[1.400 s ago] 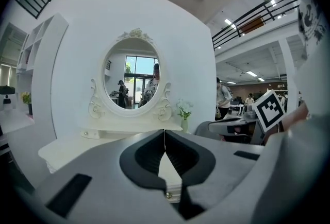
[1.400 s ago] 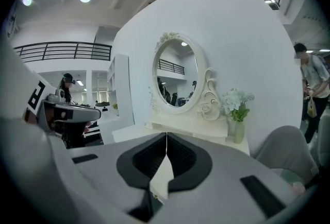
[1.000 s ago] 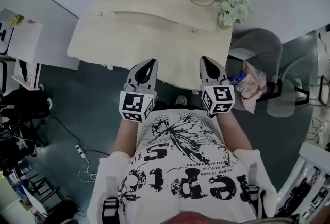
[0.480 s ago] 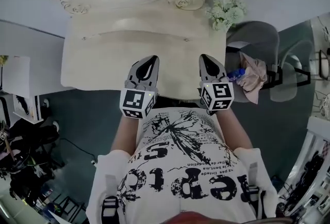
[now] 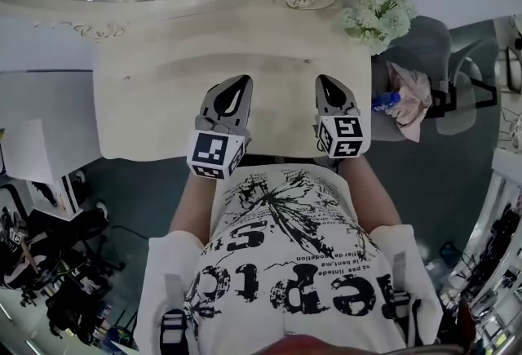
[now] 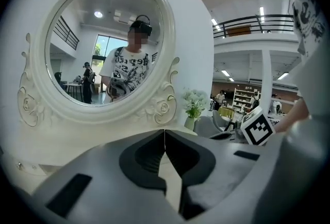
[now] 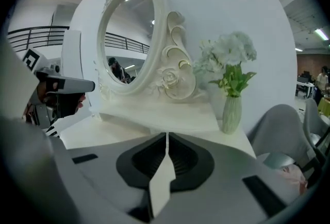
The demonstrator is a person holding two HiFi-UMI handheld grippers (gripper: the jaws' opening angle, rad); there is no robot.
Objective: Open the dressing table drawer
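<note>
Grey left tool (image 5: 242, 82): jaws pressed together along their full seam, nothing between them. The left gripper view confirms this, tips meeting at (image 6: 164, 131).

Right tool (image 5: 325, 81): likewise fully closed and empty, seam visible at (image 7: 167, 136).

Both tools are side by side, apart from each other, above the front half of the cream surface (image 5: 155, 113) of the dressing table. Each points toward the mirror. Contact with the surface cannot be judged.

Drawer: no drawer front can be made out in any view. Two small knobs (image 5: 125, 77) (image 5: 308, 61) sit on the low raised tier at the back of the surface, beneath the mirror. Whether they belong to the drawer cannot be told.

Oval mirror (image 6: 103, 42) in a carved cream frame stands upright behind that tier.

Vase of white flowers (image 7: 232, 107) is on the back right corner of the surface, just beside the mirror frame.

Grey chair (image 5: 436, 47) stands to the right of the dressing table, with a pale cloth (image 5: 416, 100) draped on it.
</note>
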